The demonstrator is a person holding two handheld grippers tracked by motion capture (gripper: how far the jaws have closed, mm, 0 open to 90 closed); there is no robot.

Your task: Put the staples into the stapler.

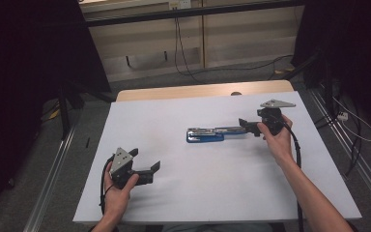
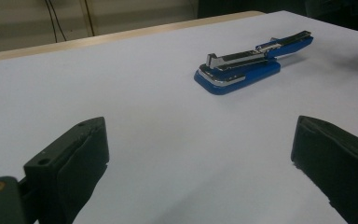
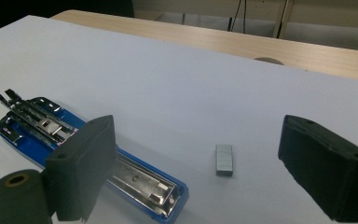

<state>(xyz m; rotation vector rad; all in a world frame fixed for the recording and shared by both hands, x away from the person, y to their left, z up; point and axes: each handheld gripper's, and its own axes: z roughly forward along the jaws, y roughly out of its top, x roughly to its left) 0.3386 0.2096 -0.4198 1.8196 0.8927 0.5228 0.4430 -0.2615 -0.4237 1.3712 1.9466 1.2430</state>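
Observation:
A blue stapler (image 1: 205,134) lies swung open flat on the white tabletop (image 1: 198,193), its metal staple channel facing up. My right gripper (image 1: 249,126) stands open at the stapler's right end. In the right gripper view the stapler (image 3: 42,126) runs under the left jaw, and a small grey block of staples (image 3: 224,159) lies on the table between the open jaws of the right gripper (image 3: 198,140), untouched. My left gripper (image 1: 145,160) is held open near the front left, well apart from the stapler. In the left gripper view the stapler (image 2: 242,70) lies far ahead of the left gripper (image 2: 200,140).
A wooden strip (image 1: 198,91) borders the table's far side. Cables (image 1: 183,53) trail across the floor behind. Metal rails (image 1: 53,169) run along both sides of the table, with dark stands at the left and right.

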